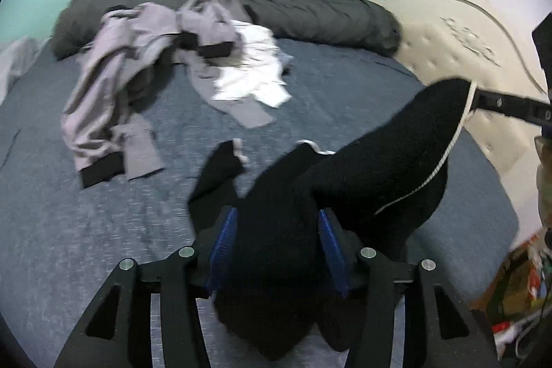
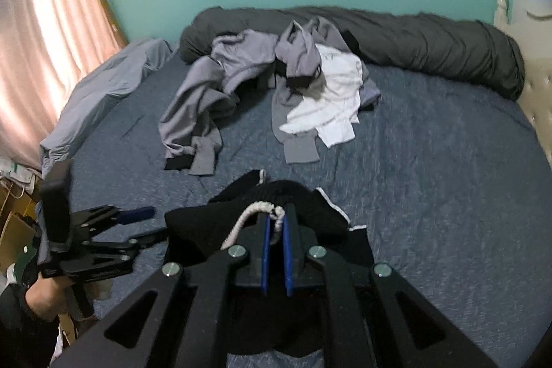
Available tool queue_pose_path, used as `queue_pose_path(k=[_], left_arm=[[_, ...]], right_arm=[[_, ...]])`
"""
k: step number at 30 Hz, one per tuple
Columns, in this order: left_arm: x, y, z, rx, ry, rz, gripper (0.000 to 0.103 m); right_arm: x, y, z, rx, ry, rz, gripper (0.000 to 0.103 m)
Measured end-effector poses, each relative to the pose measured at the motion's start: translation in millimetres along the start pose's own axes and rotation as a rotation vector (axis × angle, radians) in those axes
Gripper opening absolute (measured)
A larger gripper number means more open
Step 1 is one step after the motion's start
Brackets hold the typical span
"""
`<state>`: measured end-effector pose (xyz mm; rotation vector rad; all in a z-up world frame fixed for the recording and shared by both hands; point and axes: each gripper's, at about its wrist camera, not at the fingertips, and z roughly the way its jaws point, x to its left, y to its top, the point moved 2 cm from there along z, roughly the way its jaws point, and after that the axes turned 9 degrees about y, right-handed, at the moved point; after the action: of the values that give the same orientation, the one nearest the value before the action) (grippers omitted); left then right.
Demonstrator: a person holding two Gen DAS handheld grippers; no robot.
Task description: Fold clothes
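Observation:
A black garment (image 1: 379,161) with a white drawstring (image 1: 452,140) and white trim hangs stretched between both grippers above the blue bed (image 1: 86,230). My left gripper (image 1: 277,212) is shut on a thick bunch of its fabric between the blue pads (image 1: 224,244). In the left wrist view my right gripper (image 1: 483,97) grips the garment's raised far end. In the right wrist view the right gripper (image 2: 276,218) is shut on the black garment (image 2: 193,223) at its drawstring (image 2: 248,216). The left gripper (image 2: 157,222) is at the left, held by a hand (image 2: 45,295).
Crumpled grey clothes (image 2: 207,85) and a white garment (image 2: 338,92) lie mid-bed. A rolled dark grey duvet (image 2: 414,37) runs along the teal wall. A cream headboard (image 1: 465,33) is at the right, a pink curtain (image 2: 45,40) at the left, and bags (image 1: 517,281) lie beside the bed.

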<state>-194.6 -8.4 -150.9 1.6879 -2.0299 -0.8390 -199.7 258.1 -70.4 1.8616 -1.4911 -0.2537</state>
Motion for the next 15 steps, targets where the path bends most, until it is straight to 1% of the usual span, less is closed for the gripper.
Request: queue_pose_path(k=[2, 3, 4, 6, 8, 11, 15], left_arm=[[4.4, -2.7, -7.3, -0.032, -0.008, -0.024, 0.053], [2.4, -4.8, -12.3, -0.052, -0.032, -0.028, 0.053], [-2.0, -6.5, -14.8, -0.061, -0.049, -0.023, 0.053], [-18.7, -11.6, -13.5, -0.068, -0.066, 0.02, 0.053], [-29.0, -13.1, -3.2, -0.069, -0.056, 0.027, 0.054], [-43.6, -14.9, 13.1, -0.07, -0.038, 0.035, 0.063], [-63.0, -17.3, 34.8, -0.072, -0.014, 0.045, 0.065]], right_arm=[[-4.7, 1.5, 13.6, 0.013, -0.004, 0.017, 0.006], [-6.8, 2.4, 19.8, 0.019, -0.007, 0.023, 0.006], [-9.1, 3.7, 25.8, 0.026, -0.01, 0.027, 0.006], [-13.4, 6.1, 36.7, 0.037, -0.015, 0.037, 0.006], [-16.7, 7.4, 43.6, 0.045, -0.013, 0.058, 0.006], [-16.6, 7.8, 48.2, 0.053, -0.014, 0.063, 0.006], [-16.2, 9.9, 50.9, 0.061, -0.019, 0.059, 0.006]])
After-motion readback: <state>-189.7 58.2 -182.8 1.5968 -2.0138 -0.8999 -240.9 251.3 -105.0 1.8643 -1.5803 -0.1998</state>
